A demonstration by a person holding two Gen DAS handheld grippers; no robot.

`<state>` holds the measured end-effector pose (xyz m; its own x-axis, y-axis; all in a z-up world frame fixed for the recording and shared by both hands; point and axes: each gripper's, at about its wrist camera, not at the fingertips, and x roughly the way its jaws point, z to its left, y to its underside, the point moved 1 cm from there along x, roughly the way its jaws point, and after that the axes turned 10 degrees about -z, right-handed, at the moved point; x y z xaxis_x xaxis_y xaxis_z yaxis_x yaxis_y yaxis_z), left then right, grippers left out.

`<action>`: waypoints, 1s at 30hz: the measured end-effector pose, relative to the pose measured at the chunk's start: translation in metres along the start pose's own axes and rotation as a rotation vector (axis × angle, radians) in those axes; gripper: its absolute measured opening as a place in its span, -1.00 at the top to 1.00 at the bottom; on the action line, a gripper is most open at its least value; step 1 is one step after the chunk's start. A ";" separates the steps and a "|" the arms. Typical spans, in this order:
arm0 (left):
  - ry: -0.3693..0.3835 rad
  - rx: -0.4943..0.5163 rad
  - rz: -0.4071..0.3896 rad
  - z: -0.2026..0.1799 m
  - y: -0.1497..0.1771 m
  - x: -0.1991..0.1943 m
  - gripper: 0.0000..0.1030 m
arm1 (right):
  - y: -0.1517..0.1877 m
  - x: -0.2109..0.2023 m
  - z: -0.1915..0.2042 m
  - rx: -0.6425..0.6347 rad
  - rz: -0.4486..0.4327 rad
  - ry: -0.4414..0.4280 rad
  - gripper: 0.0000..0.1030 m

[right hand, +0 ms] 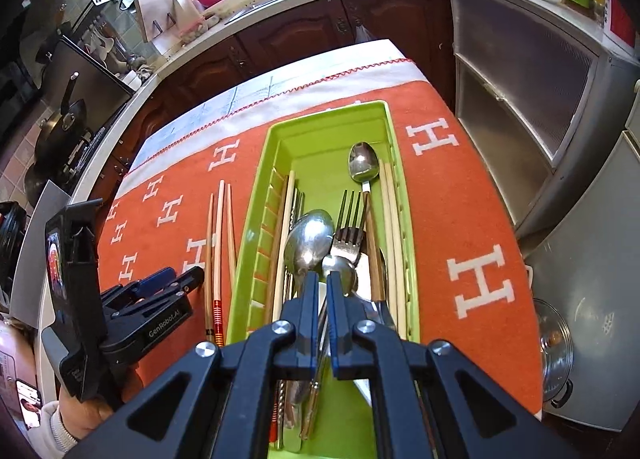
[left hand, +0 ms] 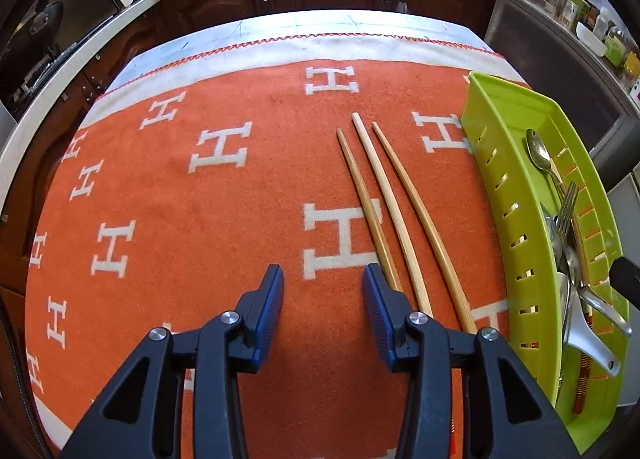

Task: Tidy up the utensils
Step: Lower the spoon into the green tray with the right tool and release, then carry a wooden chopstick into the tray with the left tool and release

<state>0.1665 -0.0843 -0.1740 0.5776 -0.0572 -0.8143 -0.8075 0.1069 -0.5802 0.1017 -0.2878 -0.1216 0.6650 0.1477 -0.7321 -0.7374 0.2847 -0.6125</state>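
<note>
A green slotted tray (left hand: 502,147) (right hand: 276,131) lies on the orange cloth and holds spoons (right hand: 363,163), a fork (right hand: 349,237) and chopsticks (right hand: 390,219). Three wooden chopsticks (left hand: 384,195) (right hand: 219,227) lie on the cloth left of the tray. My left gripper (left hand: 323,283) is open and empty, just left of those chopsticks' near ends; it also shows in the right wrist view (right hand: 176,279). My right gripper (right hand: 322,279) hovers over the tray's near half with its jaws close together around a thin utensil handle (right hand: 320,343); whether it grips it is unclear.
The orange cloth with white H letters (left hand: 200,199) covers the table, whose far edge (left hand: 320,25) faces dark kitchen cabinets. A metal cabinet (right hand: 520,79) stands to the right and a pot with a glass lid (right hand: 554,343) sits beside the table's right edge.
</note>
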 end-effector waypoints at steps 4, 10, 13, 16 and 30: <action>0.056 -0.056 0.011 0.008 0.000 -0.001 0.21 | -0.001 -0.001 -0.002 0.013 -0.006 -0.007 0.92; 0.145 -0.151 0.015 0.018 0.001 -0.004 0.22 | 0.001 -0.001 -0.006 0.021 -0.009 -0.013 0.92; 0.141 -0.132 0.019 0.010 0.002 -0.001 0.22 | 0.003 -0.001 -0.007 0.022 -0.004 -0.012 0.92; 0.108 -0.074 0.008 -0.003 0.001 -0.001 0.21 | 0.005 -0.001 -0.007 0.025 -0.002 -0.012 0.92; 0.073 -0.039 -0.003 -0.012 0.008 -0.009 0.92 | 0.008 -0.004 -0.012 0.044 -0.001 -0.013 0.92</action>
<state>0.1531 -0.0948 -0.1715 0.5711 -0.1294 -0.8106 -0.8105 0.0677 -0.5819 0.0923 -0.2976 -0.1273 0.6678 0.1600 -0.7269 -0.7308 0.3263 -0.5996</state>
